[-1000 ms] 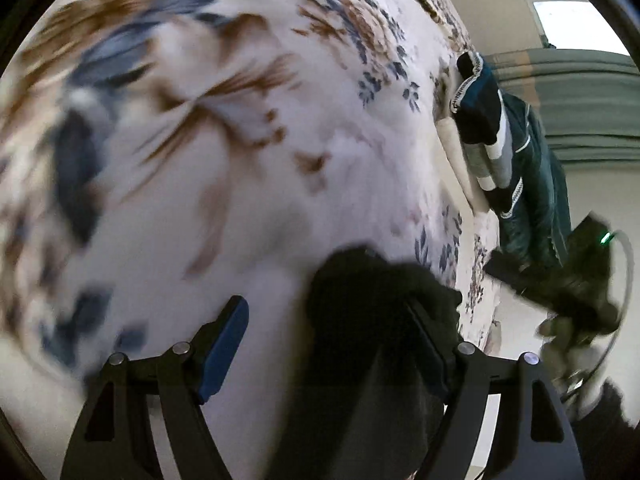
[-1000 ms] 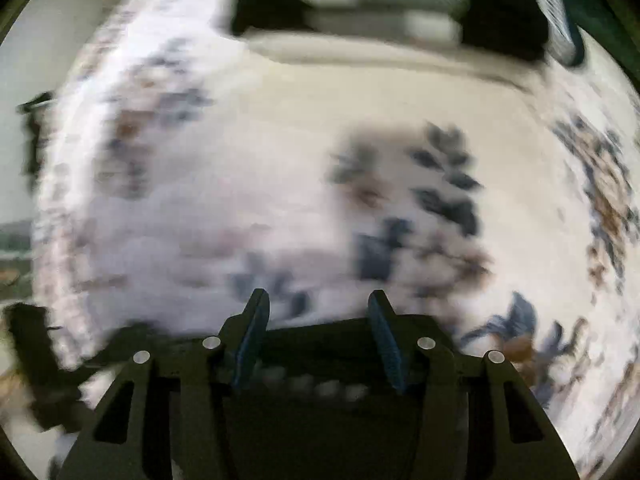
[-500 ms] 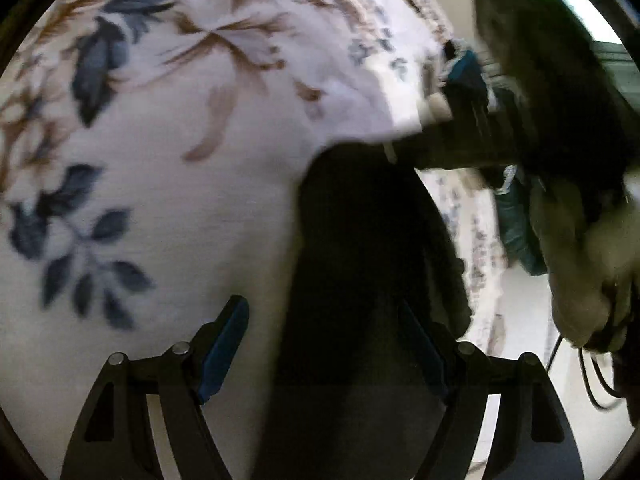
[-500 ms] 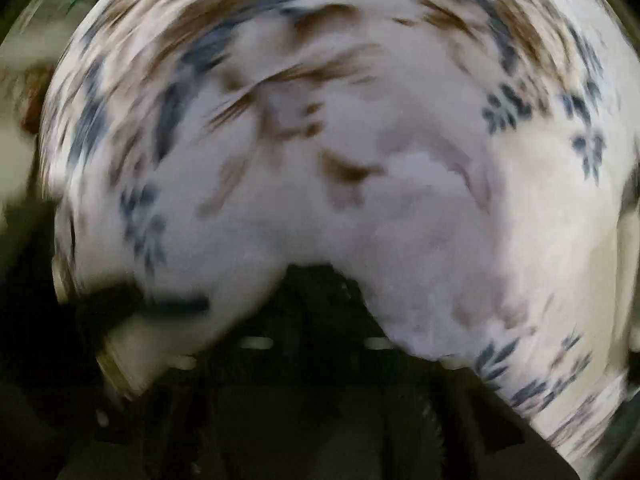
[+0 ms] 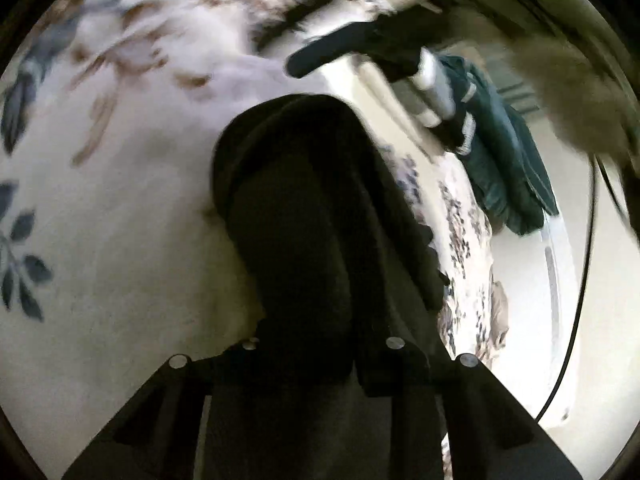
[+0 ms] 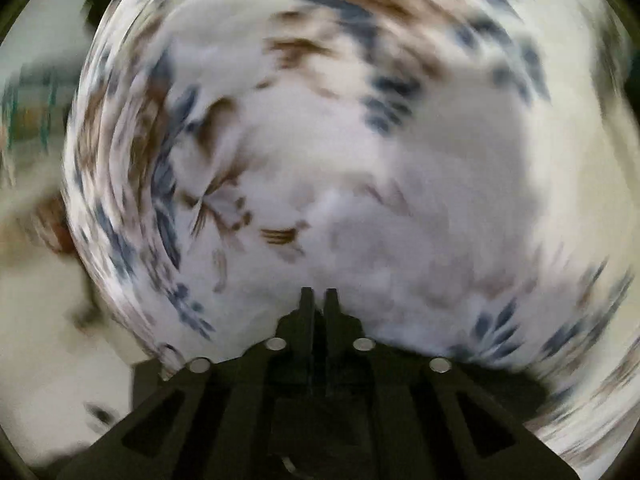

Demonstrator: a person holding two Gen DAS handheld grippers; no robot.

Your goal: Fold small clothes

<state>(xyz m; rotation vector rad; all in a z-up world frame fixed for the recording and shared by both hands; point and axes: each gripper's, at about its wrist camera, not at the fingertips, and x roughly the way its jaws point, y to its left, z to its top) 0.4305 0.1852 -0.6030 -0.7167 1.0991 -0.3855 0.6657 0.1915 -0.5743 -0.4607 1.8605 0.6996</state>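
In the left wrist view a black garment [image 5: 304, 208] fills the middle and covers my left gripper [image 5: 316, 344]. The jaw bases stand close together with the cloth between them, so it is shut on the garment. The other gripper's body [image 5: 360, 44] and the hand holding it cross the top of that view. In the right wrist view my right gripper [image 6: 319, 300] is shut, its fingers [image 6: 307, 308] nearly touching with nothing visible between them, over the floral bedsheet [image 6: 360, 160]. The view is heavily blurred.
A dark green garment with white trim [image 5: 504, 152] and a striped piece [image 5: 436, 88] lie at the far right of the floral sheet [image 5: 100, 200]. The bed edge [image 5: 464, 248] runs down the right, with pale floor and a cable [image 5: 580, 280] beyond.
My left gripper closed from open onto the black garment. My right gripper let go of the dark cloth, shut empty, and swung fast across the sheet.
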